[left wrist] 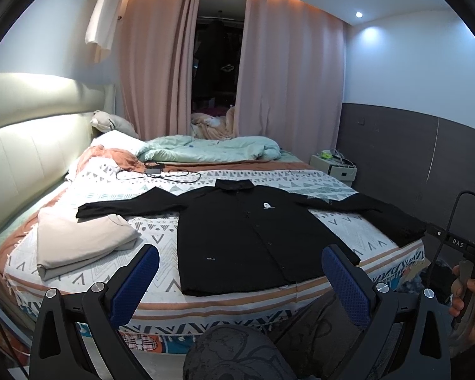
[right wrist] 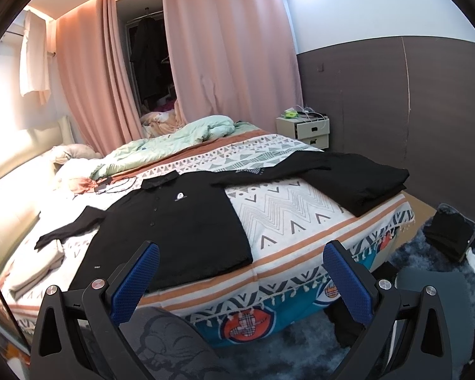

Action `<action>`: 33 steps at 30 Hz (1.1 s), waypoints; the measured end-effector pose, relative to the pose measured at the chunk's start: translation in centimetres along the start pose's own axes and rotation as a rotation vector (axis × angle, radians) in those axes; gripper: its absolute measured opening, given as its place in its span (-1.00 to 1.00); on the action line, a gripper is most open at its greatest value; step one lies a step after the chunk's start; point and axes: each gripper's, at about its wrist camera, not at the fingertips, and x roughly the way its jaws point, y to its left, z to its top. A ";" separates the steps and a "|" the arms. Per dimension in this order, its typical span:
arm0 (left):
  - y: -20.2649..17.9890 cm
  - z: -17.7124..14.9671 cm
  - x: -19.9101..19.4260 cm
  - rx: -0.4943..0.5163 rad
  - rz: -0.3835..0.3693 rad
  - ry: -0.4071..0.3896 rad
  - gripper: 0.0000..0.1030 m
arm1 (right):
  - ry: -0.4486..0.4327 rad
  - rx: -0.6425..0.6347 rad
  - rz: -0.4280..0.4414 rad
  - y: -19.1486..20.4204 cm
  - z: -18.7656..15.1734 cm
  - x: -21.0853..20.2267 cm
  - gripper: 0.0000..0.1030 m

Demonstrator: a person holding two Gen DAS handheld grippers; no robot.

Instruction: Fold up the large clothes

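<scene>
Both tongs, left tongs (left wrist: 240, 264) and right tongs (right wrist: 240, 261), gape empty before black shirt (left wrist: 237, 231); "DAS" marks right tool.

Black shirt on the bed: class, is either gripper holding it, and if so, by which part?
Neither. The left gripper and right gripper are open and empty; the black shirt lies flat, untouched.
</scene>
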 end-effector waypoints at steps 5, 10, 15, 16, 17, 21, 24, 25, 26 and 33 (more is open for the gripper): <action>0.5 0.2 0.7 -0.008 0.016 0.004 0.99 | 0.004 -0.011 0.006 0.6 0.4 1.1 1.00; 1.1 0.8 1.6 -0.021 0.042 0.021 0.99 | 0.028 0.010 0.019 0.7 1.3 3.0 1.00; 2.2 1.1 2.4 -0.017 0.068 0.029 0.99 | 0.049 0.029 0.040 2.3 2.3 5.4 1.00; 2.8 1.1 2.6 -0.025 0.072 0.034 0.99 | 0.052 0.024 0.046 2.9 2.4 5.8 1.00; 3.0 1.3 2.8 -0.030 0.074 0.036 0.99 | 0.056 0.017 0.052 3.5 2.5 6.3 1.00; 5.2 2.0 4.2 -0.069 0.088 0.045 0.99 | 0.070 -0.023 0.073 6.1 2.9 7.9 1.00; 6.9 2.7 5.4 -0.078 0.109 0.052 0.99 | 0.085 -0.057 0.095 8.2 3.6 9.5 1.00; 7.3 2.9 5.7 -0.079 0.117 0.054 0.99 | 0.096 -0.074 0.107 9.0 4.0 10.2 1.00; 7.9 3.2 6.1 -0.082 0.127 0.052 0.99 | 0.104 -0.093 0.117 9.9 4.3 10.9 1.00; 13.1 5.0 10.0 -0.128 0.185 0.078 0.99 | 0.136 -0.134 0.164 15.3 6.3 16.0 1.00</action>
